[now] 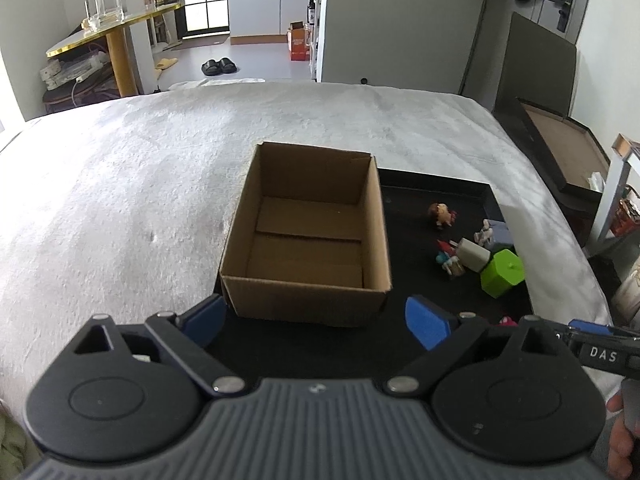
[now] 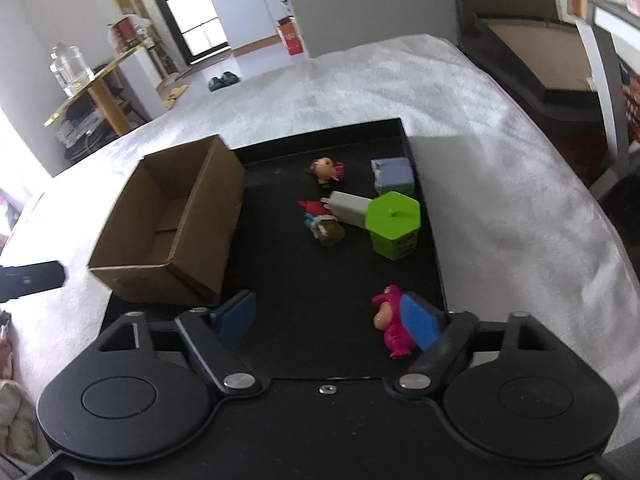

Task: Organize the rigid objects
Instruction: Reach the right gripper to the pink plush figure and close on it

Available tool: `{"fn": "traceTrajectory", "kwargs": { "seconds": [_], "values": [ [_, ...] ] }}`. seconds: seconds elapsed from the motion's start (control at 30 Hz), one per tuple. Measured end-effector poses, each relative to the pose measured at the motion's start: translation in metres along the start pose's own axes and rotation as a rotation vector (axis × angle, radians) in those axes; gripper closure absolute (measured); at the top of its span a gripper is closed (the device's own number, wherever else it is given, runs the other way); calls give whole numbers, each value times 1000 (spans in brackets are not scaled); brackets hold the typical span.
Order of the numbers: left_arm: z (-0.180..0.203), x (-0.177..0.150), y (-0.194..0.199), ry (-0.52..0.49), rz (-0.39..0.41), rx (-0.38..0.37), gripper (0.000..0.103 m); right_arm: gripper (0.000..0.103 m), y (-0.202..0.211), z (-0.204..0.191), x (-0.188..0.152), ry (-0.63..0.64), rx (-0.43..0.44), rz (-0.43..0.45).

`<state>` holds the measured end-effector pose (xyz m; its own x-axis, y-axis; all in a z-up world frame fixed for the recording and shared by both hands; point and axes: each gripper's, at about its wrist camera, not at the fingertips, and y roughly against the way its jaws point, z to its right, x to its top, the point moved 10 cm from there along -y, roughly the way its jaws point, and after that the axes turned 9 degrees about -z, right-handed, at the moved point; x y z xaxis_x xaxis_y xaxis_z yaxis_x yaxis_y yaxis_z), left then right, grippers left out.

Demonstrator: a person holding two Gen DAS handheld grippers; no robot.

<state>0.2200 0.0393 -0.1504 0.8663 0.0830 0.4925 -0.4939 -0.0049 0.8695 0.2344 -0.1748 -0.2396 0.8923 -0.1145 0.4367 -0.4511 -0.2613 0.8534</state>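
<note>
Left wrist view: left gripper [image 1: 316, 320] released, blue pads [image 1: 425, 322] spread wide, nothing between them, hovering just before the near wall of the cardboard box [image 1: 306, 236]. Box is open-topped and empty, sits on the left part of a black tray [image 1: 460, 192], which lies on a bed with a white fuzzy blanket [image 1: 120, 200]. Toys lie on the tray right of the box: brown-haired figurine [image 1: 441, 214] farthest, white charger block [image 1: 473, 256] touching a green hexagonal box [image 1: 502, 272], small colourful figurine [image 1: 450, 262] just left of the charger, pale blue-grey box [image 1: 498, 234] behind the green one. Part of the right gripper's body shows at the right edge, with a bit of the person's hand [image 1: 620, 440] below it.

Right wrist view: right gripper [image 2: 334, 320] not gripping anything, jaws apart. Pink figurine [image 2: 390, 328] lies on the near right of the tray, just inside the right pad [image 2: 420, 324]; contact with that pad can't be told, left pad well clear of it. Same toy cluster farther up: green hexagonal box [image 2: 394, 224], charger [image 2: 350, 208], colourful figurine [image 2: 324, 224], brown-haired figurine [image 2: 326, 170], pale box [image 2: 394, 176] at the far right corner. Cardboard box [image 2: 172, 216] to the left, empty.
</note>
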Motion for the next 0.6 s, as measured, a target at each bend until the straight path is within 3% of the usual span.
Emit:
{"fn": "traceTrajectory", "kwargs": {
  "seconds": [0.23,0.6],
  "values": [
    [-13,17,-15,9,-8,41,7,32,-31,23,3,-40,13,-55],
    [-46,41,-54,74,-31,96,15,36,-67,30,-5,17,9,-82]
  ]
}}
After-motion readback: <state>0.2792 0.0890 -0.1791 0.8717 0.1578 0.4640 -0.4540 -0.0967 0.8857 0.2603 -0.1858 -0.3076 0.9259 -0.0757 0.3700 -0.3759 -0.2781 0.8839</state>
